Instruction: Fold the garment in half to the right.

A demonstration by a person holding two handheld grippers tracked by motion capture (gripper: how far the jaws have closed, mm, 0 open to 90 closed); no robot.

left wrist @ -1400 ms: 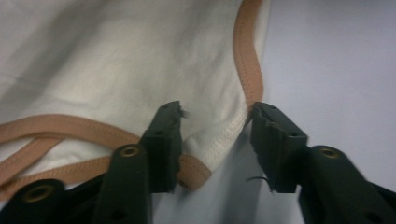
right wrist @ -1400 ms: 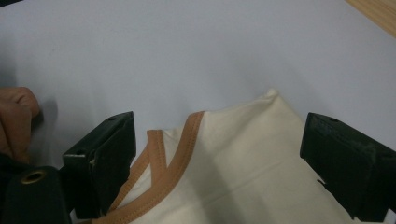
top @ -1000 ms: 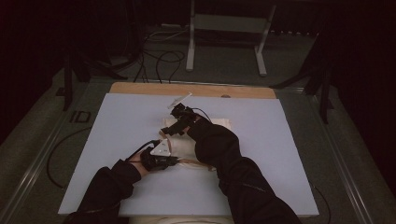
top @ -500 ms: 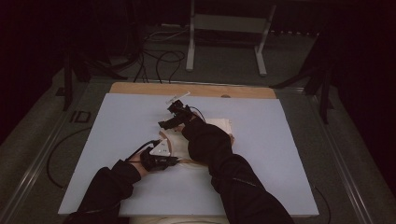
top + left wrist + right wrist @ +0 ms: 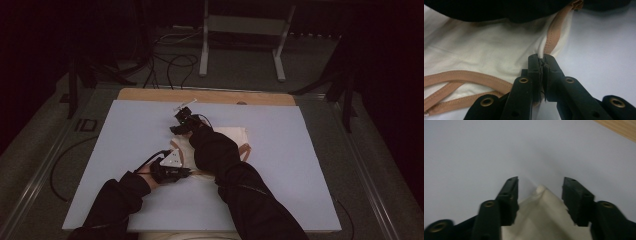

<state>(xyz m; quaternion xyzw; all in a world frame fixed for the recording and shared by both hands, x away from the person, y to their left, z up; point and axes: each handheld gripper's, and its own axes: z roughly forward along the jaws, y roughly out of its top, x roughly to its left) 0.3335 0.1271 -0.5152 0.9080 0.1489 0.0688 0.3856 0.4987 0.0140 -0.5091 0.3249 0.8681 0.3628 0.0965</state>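
A white garment (image 5: pixel 235 137) with tan trim (image 5: pixel 554 30) lies on the pale blue board (image 5: pixel 300 165). My left gripper (image 5: pixel 542 61) is shut on the garment's (image 5: pixel 494 52) trimmed edge; in the high view it (image 5: pixel 187 172) sits at the cloth's near left side. At the cloth's far left corner is my right gripper (image 5: pixel 176 131). Its jaws have just been closing and stand half apart around a raised corner of the white cloth (image 5: pixel 541 220), the right gripper (image 5: pixel 540 186) pointing along the board. A gap shows between the pads and the cloth's tip. A dark sleeve hides the middle of the garment.
A wooden strip (image 5: pixel 210 96) borders the board's far edge, with a small white object (image 5: pixel 184 105) lying just in front of it. Beyond stand a metal frame (image 5: pixel 240 25) and loose cables (image 5: pixel 170 60) on the floor. Bare board spreads to the left and right.
My right gripper has shifted left and down to the cloth's far corner, and its jaws have narrowed around that corner. The left gripper has kept still, shut on the edge.
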